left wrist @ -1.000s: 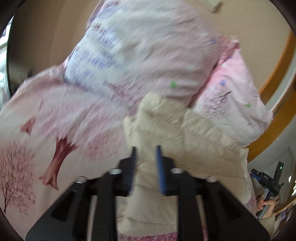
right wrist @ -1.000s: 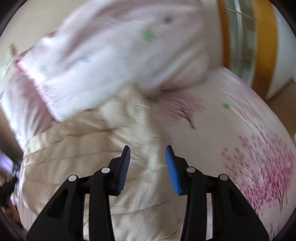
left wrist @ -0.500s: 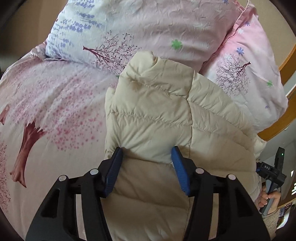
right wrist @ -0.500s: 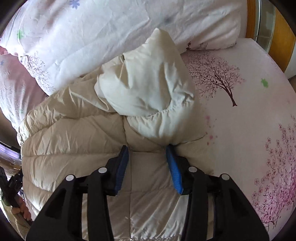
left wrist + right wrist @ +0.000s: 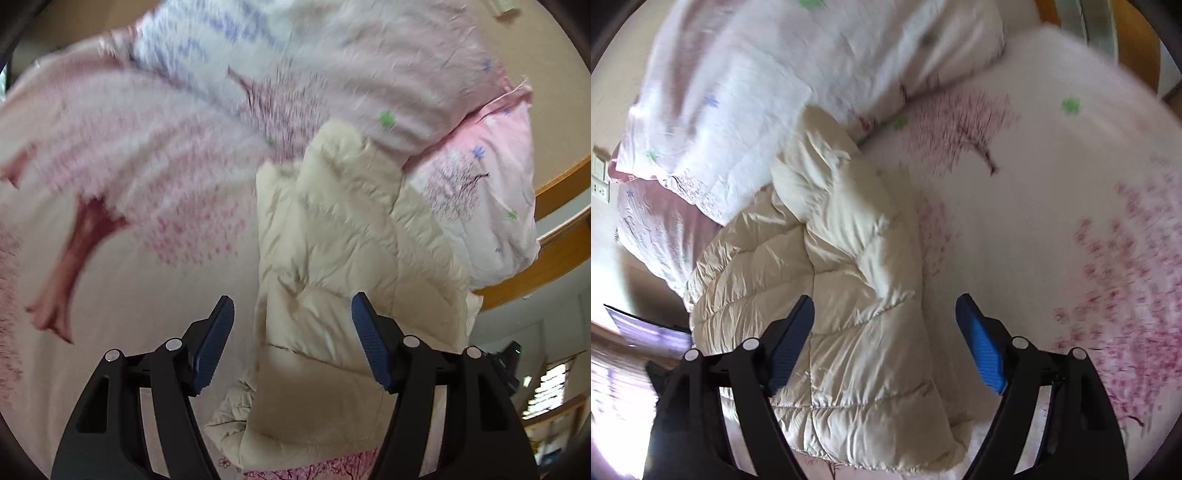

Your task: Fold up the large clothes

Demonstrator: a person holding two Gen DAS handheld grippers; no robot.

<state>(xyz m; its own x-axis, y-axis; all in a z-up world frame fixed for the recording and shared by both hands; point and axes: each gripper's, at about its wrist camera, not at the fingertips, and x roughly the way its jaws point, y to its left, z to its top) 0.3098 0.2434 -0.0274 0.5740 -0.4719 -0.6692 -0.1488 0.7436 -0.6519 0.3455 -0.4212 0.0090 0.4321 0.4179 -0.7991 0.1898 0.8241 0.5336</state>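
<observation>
You are looking at a cream quilted jacket (image 5: 332, 236) whose thin shell cloth is showing a faint sheen and fine crinkles, puffed between stitched seams, and it is lying on a matt cotton-like bedsheet (image 5: 122, 280) printed with pink trees, beside soft, wrinkled cloth pillows (image 5: 369, 66) in the same print. Your left gripper (image 5: 292, 341) and right gripper (image 5: 885, 343) are showing smooth matt black plastic arms with small shiny metal pins, and their fingers (image 5: 982, 354) are wearing ribbed blue rubbery pads. A glossy varnished wooden bed frame (image 5: 546, 258) is catching the light at the edge.
</observation>
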